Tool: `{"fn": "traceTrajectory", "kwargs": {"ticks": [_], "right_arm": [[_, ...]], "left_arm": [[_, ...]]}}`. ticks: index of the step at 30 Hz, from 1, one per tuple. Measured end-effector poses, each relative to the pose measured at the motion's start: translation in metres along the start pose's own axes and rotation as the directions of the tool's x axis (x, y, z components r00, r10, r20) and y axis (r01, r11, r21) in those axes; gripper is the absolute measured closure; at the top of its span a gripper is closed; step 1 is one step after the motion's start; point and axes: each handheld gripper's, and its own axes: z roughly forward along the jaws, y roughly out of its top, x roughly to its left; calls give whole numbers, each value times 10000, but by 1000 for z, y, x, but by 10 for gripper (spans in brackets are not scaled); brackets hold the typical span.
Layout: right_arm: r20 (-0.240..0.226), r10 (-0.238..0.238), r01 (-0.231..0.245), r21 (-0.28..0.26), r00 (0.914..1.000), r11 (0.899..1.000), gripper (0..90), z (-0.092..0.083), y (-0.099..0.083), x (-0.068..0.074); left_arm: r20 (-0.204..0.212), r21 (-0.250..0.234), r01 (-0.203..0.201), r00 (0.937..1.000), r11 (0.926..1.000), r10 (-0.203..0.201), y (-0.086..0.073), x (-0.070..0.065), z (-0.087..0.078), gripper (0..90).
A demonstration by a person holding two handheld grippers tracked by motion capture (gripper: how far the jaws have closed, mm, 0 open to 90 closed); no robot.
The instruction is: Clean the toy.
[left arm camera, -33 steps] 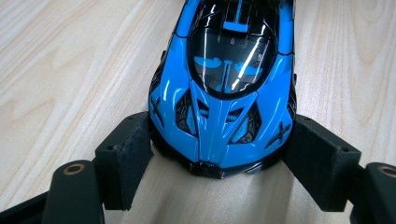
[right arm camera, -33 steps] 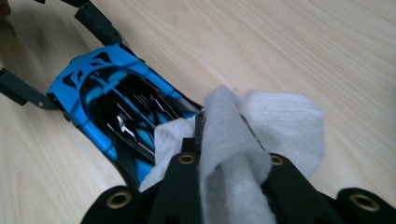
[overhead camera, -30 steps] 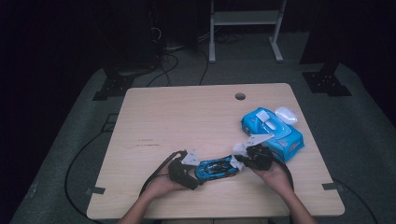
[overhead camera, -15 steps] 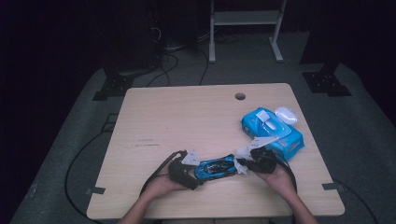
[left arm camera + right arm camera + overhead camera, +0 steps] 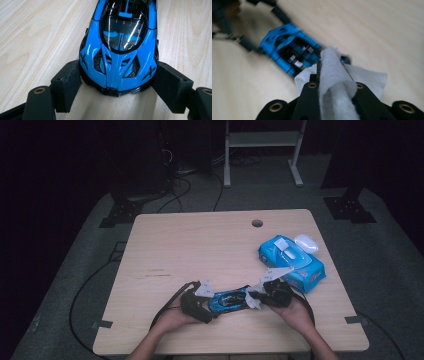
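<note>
1. Near the front edge of the wooden table (image 5: pixel 200 240), a blue toy car (image 5: pixel 228 299) lies lengthwise between the two grippers.
2. At the car's nose, the left gripper (image 5: pixel 116 82) has its jaws clamped on the front end — in the left gripper view one black pad presses each front corner, and the windscreen points away from the camera.
3. At the car's other end, the right gripper (image 5: pixel 332 75) has its jaws closed tight on a folded white wipe (image 5: pixel 334 82); in the right gripper view the wipe's free end sticks out past the jaw tips and touches the car's rear bodywork.
4. Both hands hold their grippers low over the tabletop in the high view — left hand (image 5: pixel 172 320), right hand (image 5: pixel 295 312).
5. Beyond the right gripper, a blue wipes pack (image 5: pixel 292 260) lies near the table's right edge, close to that gripper but apart from the car.
</note>
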Motion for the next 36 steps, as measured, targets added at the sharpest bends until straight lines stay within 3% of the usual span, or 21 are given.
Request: {"fn": "traceTrajectory", "kwargs": {"ticks": [2, 4, 6, 9, 14, 17, 19, 22, 25, 27, 31, 34, 35, 36], "right_arm": [[277, 182, -179, -105, 9995, 9998, 839, 7, 6, -6], [146, 441, -439, -105, 9989, 9990, 839, 16, 10, -10], [274, 337, -336, -36, 9991, 9994, 838, 25, 9, -10], [377, 210, -211, 34, 9991, 9998, 838, 19, 4, -8], [468, 412, -418, 122, 9981, 9991, 839, -3, -10, -11], [92, 251, -249, -161, 9996, 9996, 839, -13, -7, -3], [-230, 43, -44, -49, 9997, 10000, 839, -14, -5, 3], [-375, -196, 207, 297, 9991, 9993, 838, -7, -5, 8], [-489, 9, 12, 413, 9988, 9991, 838, 3, -11, 6], [-663, 201, -178, 342, 9976, 9993, 838, 3, -12, 3], [-552, 23, -2, 380, 9985, 9993, 838, 3, -12, 6], [-564, -56, 75, 322, 9984, 9995, 840, 3, -13, 6], [-563, -88, 105, 301, 9984, 9995, 840, 4, -13, 7], [-505, -175, 189, 272, 9986, 9995, 840, 3, -14, 8]], "left_arm": [[-1, 8, -15, 10000, 10000, 15, 0, 0, 0, 252], [-8, 0, -9, 10000, 10000, 9, 0, 0, 0, 252], [-6, 2, -7, 10000, 10000, 7, 0, 0, 0, 251], [-6, -38, 22, 10000, 10000, -22, 0, 0, 0, 253], [-56, 12, 58, 10000, 10000, -58, 0, 0, 0, 255], [-65, -7, 91, 9999, 10000, -91, 0, 0, 0, 255], [-60, -39, 139, 9999, 9999, -140, 0, -1, 1, 255], [-74, -16, 77, 9999, 10000, -77, 0, 0, 0, 255], [-45, 129, 150, 9999, 9998, -149, 2, 0, 0, 251], [377, 284, 643, 9971, 9975, -654, 4, 5, -1, 193], [759, -95, 1169, 9904, 9931, -1159, 5, 11, -5, 174], [1118, -440, 1796, 9784, 9828, -1738, 5, 18, -8, 174], [1258, -472, 2098, 9712, 9766, -2026, 5, 19, -6, 175], [1254, -457, 2140, 9703, 9758, -2069, 5, 20, -6, 175]]}}
